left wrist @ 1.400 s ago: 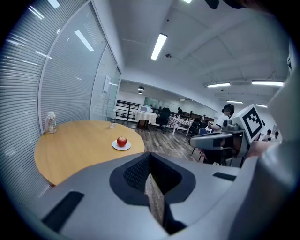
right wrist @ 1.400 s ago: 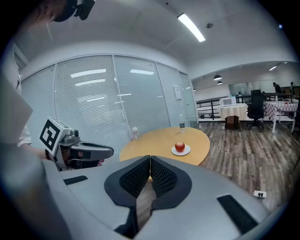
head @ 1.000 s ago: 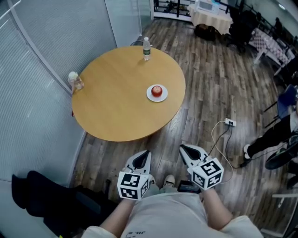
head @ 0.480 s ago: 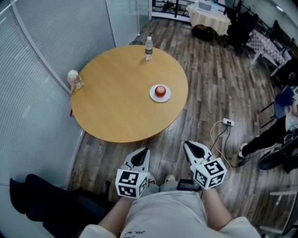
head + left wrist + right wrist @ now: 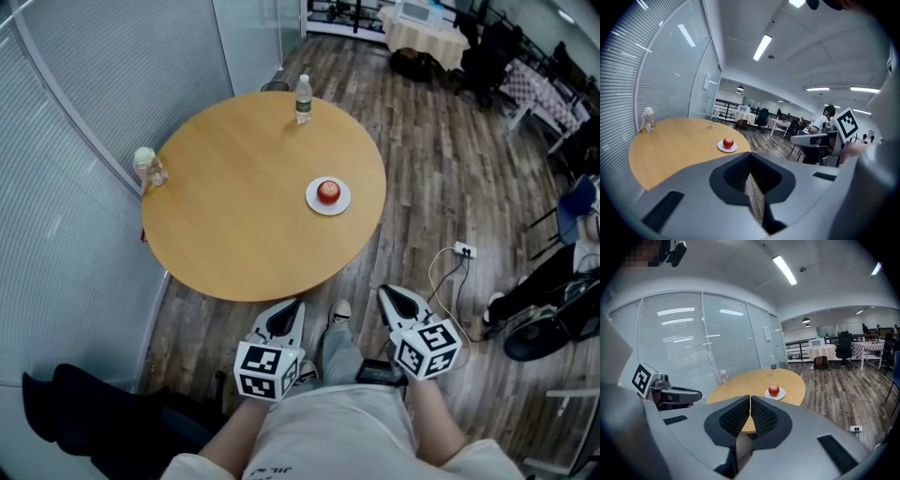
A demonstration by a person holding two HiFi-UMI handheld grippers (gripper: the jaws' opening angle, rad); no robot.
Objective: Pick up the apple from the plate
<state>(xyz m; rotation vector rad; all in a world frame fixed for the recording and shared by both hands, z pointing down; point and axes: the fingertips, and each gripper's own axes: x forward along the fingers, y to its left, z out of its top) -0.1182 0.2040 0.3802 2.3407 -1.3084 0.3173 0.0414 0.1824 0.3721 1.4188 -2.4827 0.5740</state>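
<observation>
A red apple [image 5: 328, 192] rests on a small white plate [image 5: 339, 203] near the right edge of a round wooden table [image 5: 234, 225]. The same apple [image 5: 728, 142] [image 5: 774, 390] shows small and far off in both gripper views. My left gripper [image 5: 292, 307] and my right gripper [image 5: 382, 293] hang side by side off the table's near edge, in front of my body. Both have their jaws pressed together with nothing between them. Neither touches the table or the plate.
A clear water bottle [image 5: 303, 99] stands at the table's far edge and a small jar-like bottle [image 5: 148, 167] at its left edge. Glass walls with blinds [image 5: 84, 122] run along the left. A power strip with a white cable [image 5: 461, 251] lies on the wooden floor at the right.
The table and apple have slid lower and rightward in the head view as I step closer. My foot and leg now show between the grippers. Both grippers stay shut.
</observation>
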